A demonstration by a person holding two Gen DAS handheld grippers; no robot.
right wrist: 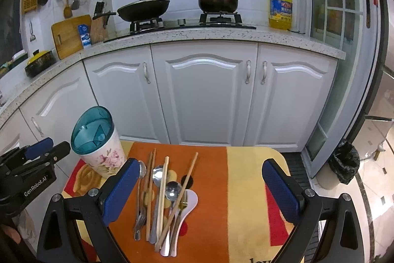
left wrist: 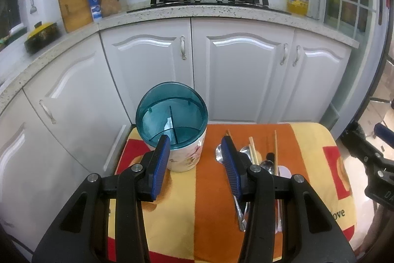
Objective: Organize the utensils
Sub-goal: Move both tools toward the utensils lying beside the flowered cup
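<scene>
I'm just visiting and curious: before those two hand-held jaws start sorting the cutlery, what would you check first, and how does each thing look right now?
1. Left gripper empty, jaws open: ok.
2. Right gripper empty, jaws open: ok.
3. Utensil holder upright, its teal divided top open: ok.
4. Utensil pile within reach, on the cloth ahead of the right gripper: ok.
5. Single pieces easy to grab: not ok; chopsticks, spoons and fork overlap.
6. Holder compartments empty to the bottom: cannot tell.
</scene>
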